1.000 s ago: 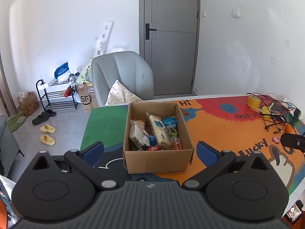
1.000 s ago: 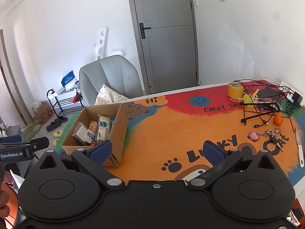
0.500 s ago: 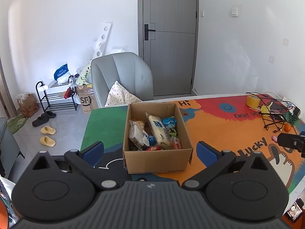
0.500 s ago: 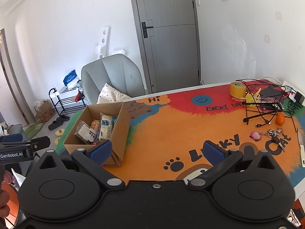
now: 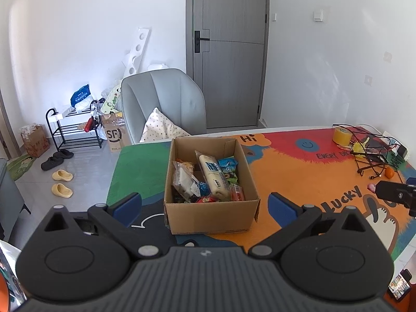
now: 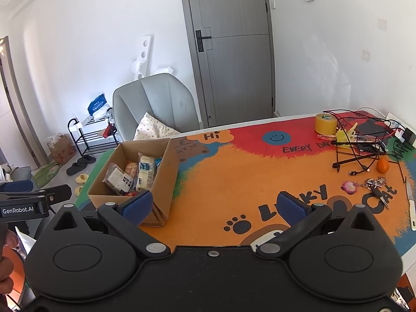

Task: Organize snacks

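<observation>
Colourful mat point(image 5: 299, 171), snack box point(image 5: 210, 215) between open left claw point(image 5: 205, 205)

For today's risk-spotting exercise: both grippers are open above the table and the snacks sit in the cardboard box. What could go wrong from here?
1. The snacks lie packed and overlapping in the cardboard box; closing on the long white packet may drag its neighbours along.
2. The box is light and open-topped; a push from the left gripper could slide it across the mat.
3. The right gripper has loose clutter on its right: the keys and tangerine could be swept aside.
</observation>
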Motion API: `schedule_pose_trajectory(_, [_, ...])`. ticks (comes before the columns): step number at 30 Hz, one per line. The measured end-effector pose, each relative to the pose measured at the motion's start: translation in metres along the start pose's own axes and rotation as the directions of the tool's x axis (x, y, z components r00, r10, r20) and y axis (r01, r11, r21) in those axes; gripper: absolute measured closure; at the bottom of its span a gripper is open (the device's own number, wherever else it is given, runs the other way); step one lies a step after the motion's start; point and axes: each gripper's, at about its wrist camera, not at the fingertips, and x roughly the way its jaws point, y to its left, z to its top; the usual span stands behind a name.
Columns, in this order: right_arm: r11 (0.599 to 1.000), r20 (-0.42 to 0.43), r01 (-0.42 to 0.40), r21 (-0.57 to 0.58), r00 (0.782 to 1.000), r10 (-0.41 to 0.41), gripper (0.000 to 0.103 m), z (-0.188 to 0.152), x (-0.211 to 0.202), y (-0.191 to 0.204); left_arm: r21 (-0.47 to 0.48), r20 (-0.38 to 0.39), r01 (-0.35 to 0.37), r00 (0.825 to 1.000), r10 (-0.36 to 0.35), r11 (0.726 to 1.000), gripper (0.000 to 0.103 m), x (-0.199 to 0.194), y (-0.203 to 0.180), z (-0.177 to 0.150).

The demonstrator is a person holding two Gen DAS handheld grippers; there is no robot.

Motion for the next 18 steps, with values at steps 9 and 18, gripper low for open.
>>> schedule_pose_trajectory(9, [1.0, -0.001, 0.008, -0.008, 1.0, -0.008, 0.0, -0.0006, 0.0002, 0.0023, 0.011, 0.001, 0.004, 1.0, -0.004, 1.0, 0.0, -0.0006, -0.0024, -0.0014])
schedule_pose_trajectory(18, [1.0, -0.003, 0.008, -0.009, 1.0, -0.008, 0.0, -0.0009, 0.0018, 0.0029, 0.008, -0.001, 0.015, 1.0, -0.015, 1.0, 0.0, 0.0006, -0.0026, -0.0024])
